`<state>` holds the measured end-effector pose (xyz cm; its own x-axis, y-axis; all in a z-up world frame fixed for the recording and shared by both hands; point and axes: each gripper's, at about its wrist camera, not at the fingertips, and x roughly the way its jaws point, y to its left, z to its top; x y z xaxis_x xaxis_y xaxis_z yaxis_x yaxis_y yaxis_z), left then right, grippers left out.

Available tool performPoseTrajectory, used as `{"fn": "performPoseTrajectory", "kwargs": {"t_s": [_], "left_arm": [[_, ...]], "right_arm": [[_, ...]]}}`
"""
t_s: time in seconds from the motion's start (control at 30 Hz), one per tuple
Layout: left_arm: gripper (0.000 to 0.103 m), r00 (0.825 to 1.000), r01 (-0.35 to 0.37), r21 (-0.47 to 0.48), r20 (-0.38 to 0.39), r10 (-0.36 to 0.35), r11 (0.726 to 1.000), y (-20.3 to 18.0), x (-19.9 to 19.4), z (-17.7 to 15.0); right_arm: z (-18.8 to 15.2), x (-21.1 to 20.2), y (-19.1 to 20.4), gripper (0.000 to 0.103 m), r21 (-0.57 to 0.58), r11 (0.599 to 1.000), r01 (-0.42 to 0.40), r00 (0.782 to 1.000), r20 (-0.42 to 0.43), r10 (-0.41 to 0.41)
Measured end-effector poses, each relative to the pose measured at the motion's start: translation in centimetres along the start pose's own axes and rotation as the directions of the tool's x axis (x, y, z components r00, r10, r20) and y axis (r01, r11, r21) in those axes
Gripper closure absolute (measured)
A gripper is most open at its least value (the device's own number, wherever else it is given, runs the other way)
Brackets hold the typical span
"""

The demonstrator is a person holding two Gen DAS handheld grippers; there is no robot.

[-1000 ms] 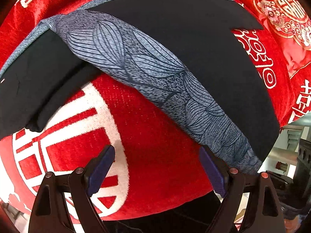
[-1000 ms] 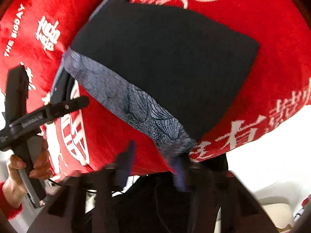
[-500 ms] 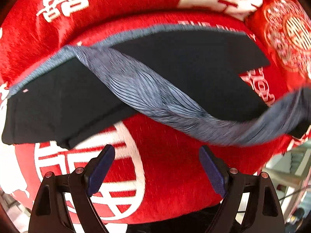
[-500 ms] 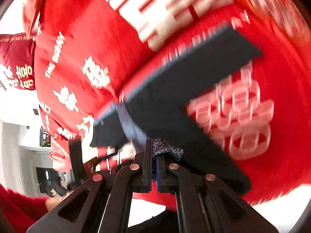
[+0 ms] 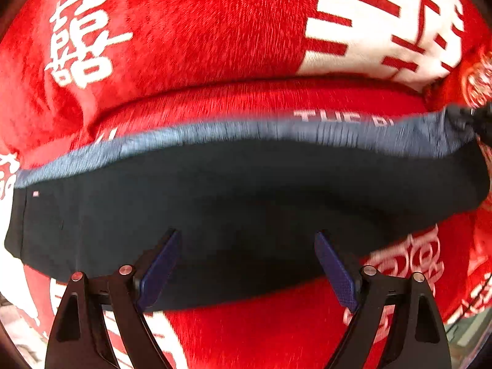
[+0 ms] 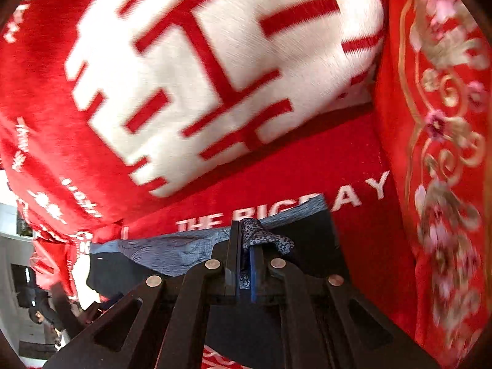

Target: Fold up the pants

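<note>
The black pants [image 5: 246,203] with a grey-blue leaf-print side stripe [image 5: 233,135] lie across the red blanket. In the left wrist view they stretch as one long band, stripe along the far edge. My left gripper [image 5: 246,264] is open and empty, its blue pads [image 5: 160,264] over the near edge of the black cloth. My right gripper [image 6: 244,246] is shut on a bunched bit of the printed stripe [image 6: 264,236], at the far end of the pants [image 6: 184,252] near the "THE BIG DAY" lettering.
The red blanket [image 5: 196,30] with white characters covers a sofa seat and backrest [image 6: 196,70]. A red embroidered cushion [image 6: 446,153] stands at the right end. The room floor and dark furniture [image 6: 27,292] show at the far left.
My right gripper closed on the striped leg end and carried it away over the pants to the far side. The stripe that lay diagonally now runs along the far edge. The left gripper stayed open.
</note>
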<state>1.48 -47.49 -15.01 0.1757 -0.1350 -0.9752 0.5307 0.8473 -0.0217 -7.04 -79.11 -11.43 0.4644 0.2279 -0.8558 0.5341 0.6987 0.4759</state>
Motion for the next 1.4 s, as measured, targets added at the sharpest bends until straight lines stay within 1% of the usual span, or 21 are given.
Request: {"fn": "performPoseTrajectory", "kwargs": {"t_s": [0.07, 0.1, 0.13, 0.17, 0.2, 0.23, 0.37, 0.4, 0.43, 0.5, 0.7, 0.8, 0.87, 0.93, 0.97, 1.03, 1.13, 1.2, 1.27, 1.33, 1.4], "left_arm": [[0.014, 0.999, -0.035, 0.012, 0.004, 0.035, 0.999, -0.7, 1.3, 1.4], [0.014, 0.999, -0.044, 0.018, 0.002, 0.044, 0.999, -0.9, 2.0, 1.9], [0.014, 0.999, -0.053, 0.023, -0.004, 0.053, 0.998, -1.1, 2.6, 2.2], [0.014, 0.997, -0.069, 0.029, -0.019, 0.07, 0.997, -1.3, 3.5, 2.5], [0.014, 0.997, -0.076, 0.031, -0.032, 0.077, 0.997, -0.9, 3.9, 2.5], [0.014, 0.996, -0.08, 0.032, -0.043, 0.082, 0.996, -0.7, 4.1, 2.4], [0.014, 0.994, -0.085, 0.011, -0.074, 0.085, 0.996, -0.3, 5.1, 2.4], [0.014, 0.993, -0.088, 0.008, -0.078, 0.088, 0.996, -0.4, 5.1, 2.5], [0.014, 0.992, -0.095, 0.004, -0.079, 0.095, 0.995, -0.4, 4.9, 2.7], [0.014, 0.994, -0.092, -0.003, -0.062, 0.091, 0.996, -0.3, 4.3, 3.4], [0.014, 0.994, -0.109, 0.004, -0.023, 0.109, 0.994, -0.5, 3.8, 5.9], [0.014, 0.992, -0.127, 0.001, -0.008, 0.127, 0.992, -1.1, 4.8, 8.2], [0.014, 0.987, -0.159, 0.02, -0.029, 0.16, 0.987, -1.4, 6.2, 8.6], [0.002, 0.984, -0.175, -0.004, -0.02, 0.175, 0.984, -0.9, 6.7, 8.3], [0.002, 0.985, -0.173, -0.017, -0.014, 0.172, 0.985, -0.6, 6.7, 8.1], [0.002, 0.989, -0.147, -0.039, -0.018, 0.147, 0.988, -0.1, 6.6, 7.7], [0.002, 0.989, -0.146, -0.043, -0.012, 0.146, 0.988, -0.1, 6.6, 7.5], [0.002, 0.988, -0.153, -0.033, -0.012, 0.153, 0.988, -0.1, 6.5, 7.4], [0.002, 0.989, -0.151, -0.024, -0.013, 0.15, 0.988, -0.1, 6.3, 7.3], [0.002, 0.99, -0.14, -0.021, -0.014, 0.14, 0.99, -0.1, 6.0, 7.1], [0.002, 0.992, -0.129, -0.022, -0.018, 0.128, 0.991, 0.9, 6.2, 6.4]], "right_arm": [[0.4, 1.2, -0.7, 0.095, 0.004, 1.0, 0.023, 0.999, -0.033, -0.023], [0.4, 1.4, -0.9, 0.086, 0.001, 0.999, 0.033, 0.999, -0.041, -0.033], [0.2, 1.2, -0.8, 0.062, -0.005, 0.999, 0.048, 0.998, -0.041, -0.048], [0.1, 1.0, -0.7, 0.046, -0.012, 0.998, 0.059, 0.998, -0.034, -0.06], [0.0, 0.2, -0.5, 0.023, -0.024, 0.997, 0.068, 0.998, -0.011, -0.068], [-0.1, -0.7, -0.3, 0.022, -0.034, 0.997, 0.072, 0.997, 0.013, -0.072], [-1.6, -3.1, -0.3, 0.023, -0.045, 0.989, 0.142, 0.989, 0.036, -0.141], [-2.2, -3.2, -0.4, 0.03, -0.043, 0.985, 0.167, 0.986, 0.028, -0.166], [-2.7, -3.1, -0.6, 0.044, -0.043, 0.981, 0.189, 0.982, 0.02, -0.188], [-3.8, -3.0, -1.3, 0.057, -0.029, 0.975, 0.221, 0.975, 0.006, -0.221], [-4.9, -1.2, -3.5, 0.057, 0.031, 0.958, 0.285, 0.958, -0.034, -0.284], [-5.0, 0.7, -4.2, 0.057, -0.031, 0.914, 0.404, 0.911, -0.081, -0.405], [-5.2, 0.3, -4.5, 0.056, 0.016, 0.913, 0.408, 0.911, -0.077, -0.406], [-5.1, -1.0, -3.2, 0.056, -0.002, 0.898, 0.439, 0.898, -0.011, -0.439], [-4.9, -2.0, -1.9, 0.056, -0.035, 0.917, 0.397, 0.917, 0.06, -0.395], [-4.1, -2.2, 0.0, 0.056, -0.097, 0.944, 0.316, 0.947, 0.096, -0.307], [-1.7, 1.4, 2.3, 0.056, -0.167, 0.959, 0.228, 0.974, 0.038, -0.225], [-0.5, 3.6, 2.3, 0.056, -0.171, 0.96, 0.221, 0.975, 0.012, -0.222], [0.1, 5.7, 0.8, 0.058, -0.158, 0.939, 0.305, 0.95, -0.017, -0.311], [0.5, 5.2, -1.3, 0.082, -0.072, 0.963, 0.261, 0.965, -0.009, -0.262], [0.6, 4.4, -2.6, 0.088, -0.004, 0.972, 0.235, 0.972, -0.019, -0.235]]}}
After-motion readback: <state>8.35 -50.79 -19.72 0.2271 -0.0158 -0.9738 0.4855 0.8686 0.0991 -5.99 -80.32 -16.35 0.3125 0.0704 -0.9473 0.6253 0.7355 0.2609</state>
